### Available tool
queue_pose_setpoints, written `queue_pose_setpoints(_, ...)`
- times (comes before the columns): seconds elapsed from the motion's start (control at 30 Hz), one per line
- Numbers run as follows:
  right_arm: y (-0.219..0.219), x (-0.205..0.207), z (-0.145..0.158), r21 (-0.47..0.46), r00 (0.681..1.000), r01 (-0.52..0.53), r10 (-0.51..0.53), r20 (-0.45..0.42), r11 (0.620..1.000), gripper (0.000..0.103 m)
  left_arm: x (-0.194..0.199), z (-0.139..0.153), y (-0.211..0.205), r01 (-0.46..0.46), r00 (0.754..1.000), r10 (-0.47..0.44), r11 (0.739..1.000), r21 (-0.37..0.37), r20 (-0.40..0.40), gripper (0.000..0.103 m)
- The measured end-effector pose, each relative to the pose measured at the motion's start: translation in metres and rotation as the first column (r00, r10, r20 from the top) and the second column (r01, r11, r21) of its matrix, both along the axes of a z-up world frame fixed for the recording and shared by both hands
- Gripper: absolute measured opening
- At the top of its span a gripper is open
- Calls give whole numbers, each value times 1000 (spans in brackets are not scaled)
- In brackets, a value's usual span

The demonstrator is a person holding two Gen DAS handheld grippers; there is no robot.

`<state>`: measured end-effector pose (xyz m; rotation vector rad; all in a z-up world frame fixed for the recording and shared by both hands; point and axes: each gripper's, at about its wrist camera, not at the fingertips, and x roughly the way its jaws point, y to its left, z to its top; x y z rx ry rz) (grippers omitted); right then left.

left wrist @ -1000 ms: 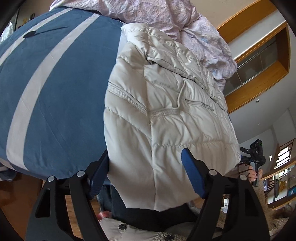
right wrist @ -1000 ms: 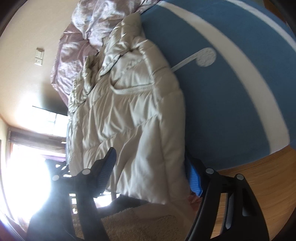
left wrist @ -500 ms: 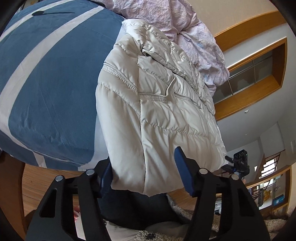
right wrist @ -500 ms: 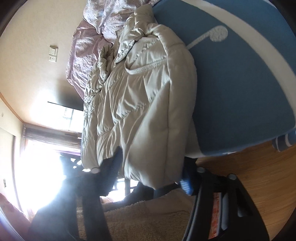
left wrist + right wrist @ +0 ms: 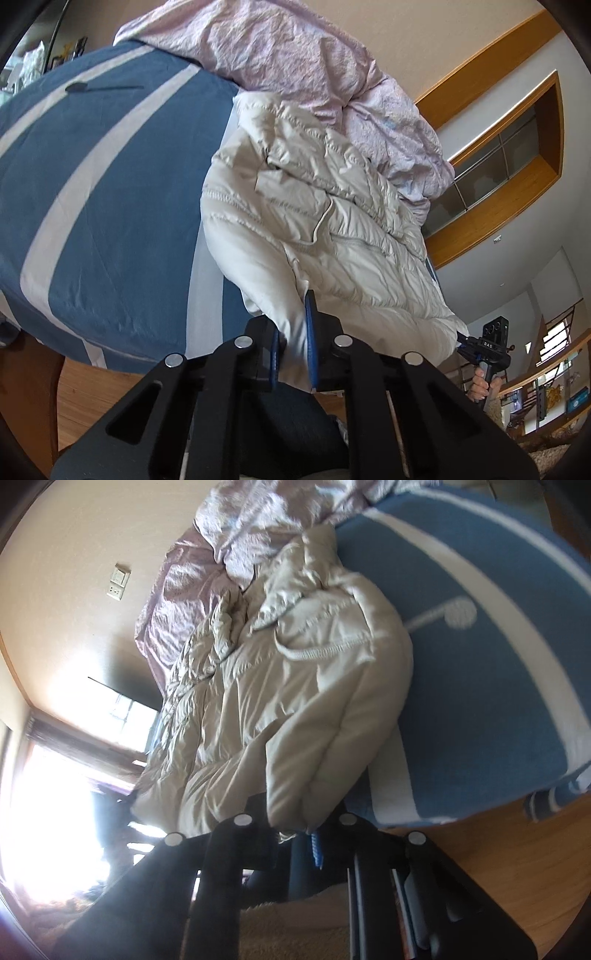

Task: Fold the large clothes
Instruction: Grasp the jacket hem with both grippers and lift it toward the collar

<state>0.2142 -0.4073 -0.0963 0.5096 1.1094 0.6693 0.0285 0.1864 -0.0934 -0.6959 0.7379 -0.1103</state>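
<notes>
A cream quilted puffer jacket [image 5: 325, 236] lies along the edge of a bed with a blue and white striped cover [image 5: 96, 206]. My left gripper [image 5: 293, 354] is shut on the jacket's near hem, the fabric pinched between its blue pads. In the right wrist view the jacket [image 5: 280, 709] bunches up toward my right gripper [image 5: 303, 830], which is shut on the hem at the other near corner. The right gripper also shows far off in the left wrist view [image 5: 487, 347].
A crumpled lilac duvet [image 5: 314, 74] lies heaped behind the jacket against the wall. Wooden floor [image 5: 498, 849] runs beside the bed. A bright window [image 5: 55, 794] is at the left of the right wrist view. A fluffy beige rug [image 5: 295, 930] lies below.
Both grippers were open around the jacket's hem and have closed on it. The hem has lifted and bunched toward the grippers.
</notes>
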Motion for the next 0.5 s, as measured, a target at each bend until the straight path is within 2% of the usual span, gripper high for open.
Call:
queue_pose_setpoints(0.1, 3, -1, 17, -17, 995, 32, -31, 90, 999, 14, 2, 13, 4, -22, 999, 21, 1000, 9, 42, 10)
queue_pose_setpoints(0.23, 11, 1, 48, -27, 966, 99, -89, 244, 995, 14, 8, 36, 4, -68, 991, 61, 996, 55, 115, 10)
queue_pose_setpoints(0.33, 24, 8, 70, -64, 928, 156, -124, 351, 986, 14, 19, 56, 1, -122, 978, 100, 986, 113, 182, 10)
queue_pose_setpoints(0.5, 59, 26, 105, -148, 836, 265, -150, 528, 953, 13, 40, 84, -1, -187, 956, 136, 965, 183, 258, 10)
